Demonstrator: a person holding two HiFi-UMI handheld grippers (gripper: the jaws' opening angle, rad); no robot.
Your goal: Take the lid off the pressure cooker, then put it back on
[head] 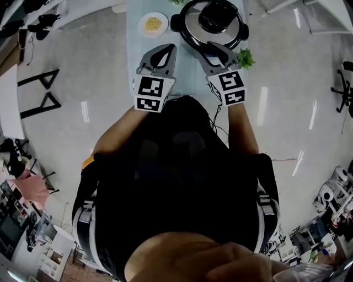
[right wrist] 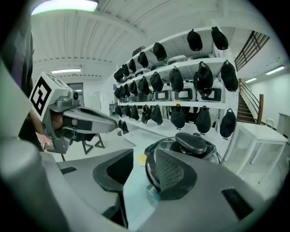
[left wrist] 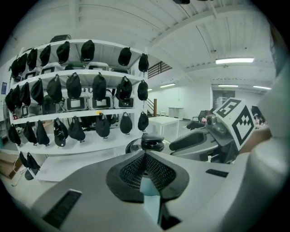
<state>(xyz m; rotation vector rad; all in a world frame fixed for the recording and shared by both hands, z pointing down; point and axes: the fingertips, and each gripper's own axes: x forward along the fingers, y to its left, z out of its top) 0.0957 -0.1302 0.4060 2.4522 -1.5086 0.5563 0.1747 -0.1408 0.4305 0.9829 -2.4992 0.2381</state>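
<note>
Glossy floor point(head: 83, 82), narrow table point(head: 138, 41) bearing pressure cooker point(head: 212, 25), shelves point(left wrist: 81, 74) of perhaps caps, left claw point(left wrist: 145, 156) together, right claw point(right wrist: 144, 158) apart

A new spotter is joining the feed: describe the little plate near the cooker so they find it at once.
Find the narrow pale table at the top of the head view. Left of the big steel pressure cooker sits a small plate: the only white, round dish there, with yellow food in its middle.

Silver lid point(head: 193, 25) with black knob point(head: 216, 15), pale blue-green table point(head: 187, 71), white plate point(head: 142, 27) of seemingly yellow food point(head: 153, 23).
</note>
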